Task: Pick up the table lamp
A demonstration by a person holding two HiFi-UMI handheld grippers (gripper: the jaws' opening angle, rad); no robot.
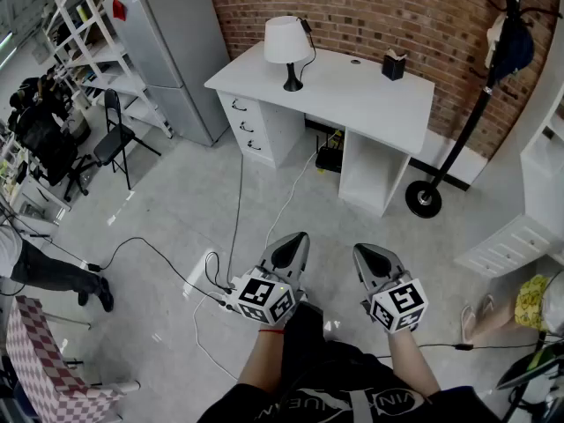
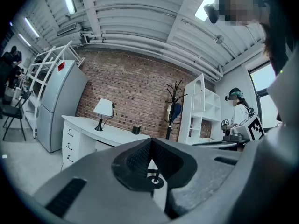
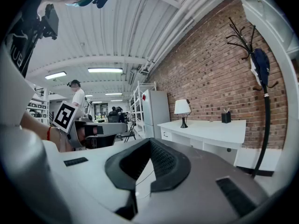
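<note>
The table lamp (image 1: pixel 287 48), white shade on a black stem, stands on the left end of a white desk (image 1: pixel 370 95) against the brick wall, well ahead of me. It also shows small in the left gripper view (image 2: pixel 103 109) and the right gripper view (image 3: pixel 182 108). My left gripper (image 1: pixel 298 238) and right gripper (image 1: pixel 363 250) are side by side over the floor, pointing toward the desk and far short of it. Both are shut, with their tips meeting and nothing between them (image 2: pixel 150 140) (image 3: pixel 149 140).
A black pen holder (image 1: pixel 393 64) sits on the desk's right side. A grey fridge (image 1: pixel 172 51) stands left of the desk, a black coat stand (image 1: pixel 458 139) to its right, then white shelving (image 1: pixel 538 192). Cables (image 1: pixel 236 227) trail across the floor. A black chair (image 1: pixel 115 139) is at left.
</note>
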